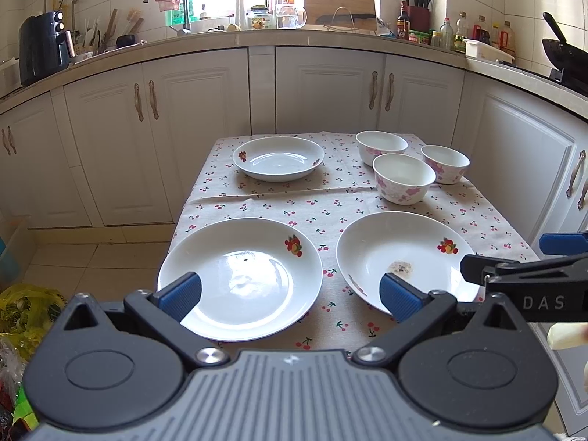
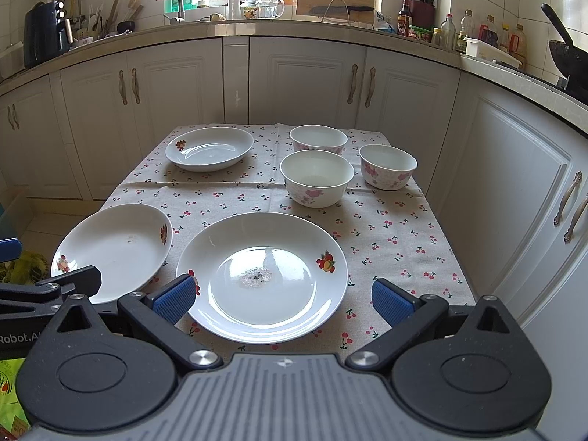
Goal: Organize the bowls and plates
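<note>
Both grippers, left gripper (image 1: 290, 296) and right gripper (image 2: 281, 299), fingers spread, empty. Three white plates: near-edge plate (image 2: 261, 275) has a grey smudge, possibly residue. Three floral bowls (image 2: 316, 178) at table's (image 2: 404, 228) far-right corner.

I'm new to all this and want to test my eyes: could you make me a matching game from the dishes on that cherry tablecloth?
Things:
1. near-left plate
2. near-right plate
3. far plate
4. three bowls

Descriptions:
A. dark residue in its centre
B. pink flower pattern, far right
C. alone at far left
D. before the left gripper

Pairs: 1-D, 2-A, 3-C, 4-B
</note>
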`<action>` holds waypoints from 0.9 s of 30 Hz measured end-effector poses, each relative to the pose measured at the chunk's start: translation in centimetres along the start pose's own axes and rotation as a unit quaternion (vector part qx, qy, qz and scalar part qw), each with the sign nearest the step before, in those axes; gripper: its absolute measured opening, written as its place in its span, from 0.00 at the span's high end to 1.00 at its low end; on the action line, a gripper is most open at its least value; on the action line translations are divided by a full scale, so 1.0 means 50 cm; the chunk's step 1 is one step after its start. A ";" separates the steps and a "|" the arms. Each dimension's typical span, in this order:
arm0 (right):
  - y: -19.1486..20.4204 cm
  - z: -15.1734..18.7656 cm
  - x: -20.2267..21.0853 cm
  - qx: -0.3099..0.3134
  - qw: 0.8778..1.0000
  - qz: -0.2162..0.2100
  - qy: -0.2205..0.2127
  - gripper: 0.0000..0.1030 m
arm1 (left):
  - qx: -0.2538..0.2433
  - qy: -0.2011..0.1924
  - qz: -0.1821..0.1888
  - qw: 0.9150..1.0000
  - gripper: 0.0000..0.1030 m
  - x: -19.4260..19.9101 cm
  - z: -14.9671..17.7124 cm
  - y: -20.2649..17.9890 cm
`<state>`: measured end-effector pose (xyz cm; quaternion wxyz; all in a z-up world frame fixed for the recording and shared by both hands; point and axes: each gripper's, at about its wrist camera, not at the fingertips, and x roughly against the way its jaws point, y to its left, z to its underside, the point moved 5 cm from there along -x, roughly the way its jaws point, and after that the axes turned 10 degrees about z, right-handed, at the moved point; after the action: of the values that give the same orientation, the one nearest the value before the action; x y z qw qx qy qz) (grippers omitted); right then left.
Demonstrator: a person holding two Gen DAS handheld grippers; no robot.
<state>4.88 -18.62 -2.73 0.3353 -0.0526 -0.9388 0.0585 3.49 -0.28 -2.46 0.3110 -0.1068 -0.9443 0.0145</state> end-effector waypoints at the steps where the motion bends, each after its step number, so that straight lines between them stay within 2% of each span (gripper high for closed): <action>1: 0.000 0.000 0.000 0.000 1.000 0.000 0.000 0.00 | 0.000 0.000 0.000 1.000 0.01 0.000 0.000 -0.001; 19: -0.001 -0.009 0.003 0.005 1.000 0.002 -0.006 0.00 | 0.002 -0.003 0.006 1.000 0.01 -0.001 -0.005 0.000; 27: 0.004 -0.030 -0.001 0.025 0.999 -0.015 -0.025 0.00 | -0.012 -0.013 0.009 1.000 0.01 -0.014 -0.007 0.021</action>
<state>5.89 -18.30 -1.64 0.3139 -0.0291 -0.9458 0.0783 4.46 0.56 -2.66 0.2973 -0.1186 -0.9474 0.0069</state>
